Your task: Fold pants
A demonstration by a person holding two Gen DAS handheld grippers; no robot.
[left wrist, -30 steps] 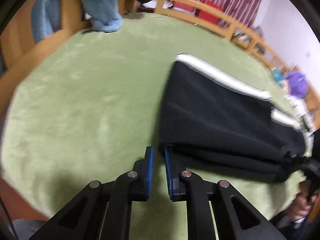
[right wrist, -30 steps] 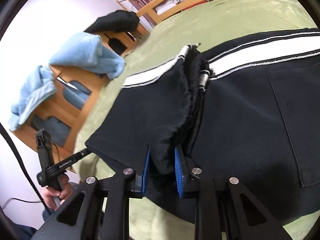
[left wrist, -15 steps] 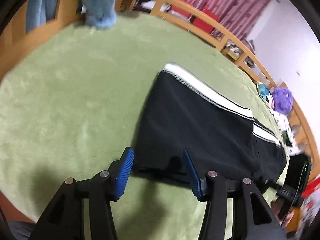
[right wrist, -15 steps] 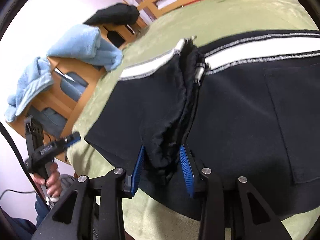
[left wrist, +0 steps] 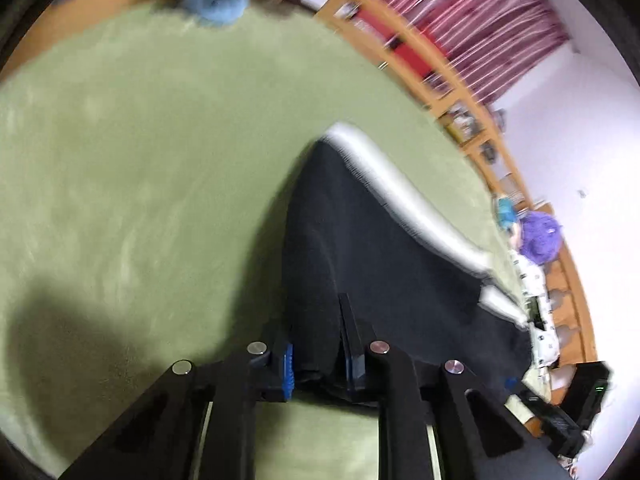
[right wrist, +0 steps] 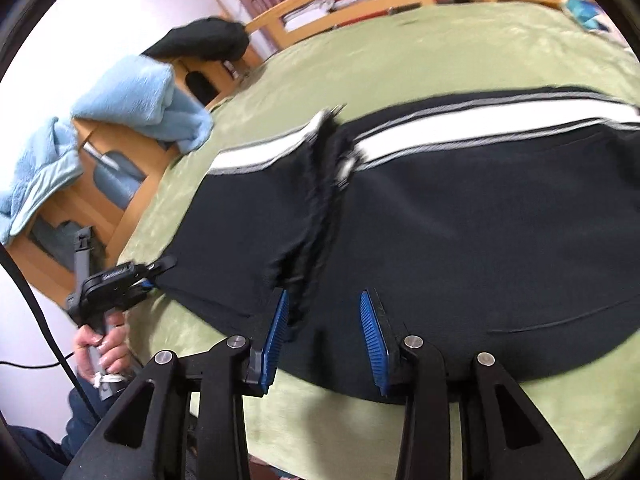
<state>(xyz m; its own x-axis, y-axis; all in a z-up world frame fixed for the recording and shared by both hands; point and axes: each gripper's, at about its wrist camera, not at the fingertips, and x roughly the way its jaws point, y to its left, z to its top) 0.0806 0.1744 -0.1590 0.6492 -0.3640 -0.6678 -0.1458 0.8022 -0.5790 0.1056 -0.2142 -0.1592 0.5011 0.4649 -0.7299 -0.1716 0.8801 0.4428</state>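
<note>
Black pants (right wrist: 460,220) with a white side stripe (right wrist: 480,124) lie folded on a green blanket (right wrist: 400,52). A bunched ridge of cloth (right wrist: 320,200) runs across them. My right gripper (right wrist: 324,300) hovers open just above the near edge, nothing between its pads. In the left wrist view, my left gripper (left wrist: 316,340) is closing, its blue pads pinching the near corner of the pants (left wrist: 380,260), which rises off the blanket (left wrist: 140,160). The right wrist view also shows the left gripper (right wrist: 160,268) at that corner, held by a hand (right wrist: 104,348).
Light blue towels (right wrist: 144,100) and a black garment (right wrist: 204,40) hang over the wooden bed frame at the far left. A wooden rail (left wrist: 460,92) runs along the far side, with a purple object (left wrist: 540,236) and small items beside it.
My left gripper opened wide, then closed on the pants' near corner and raised it. My right gripper let go of the bunched fold, opened and drew back.
</note>
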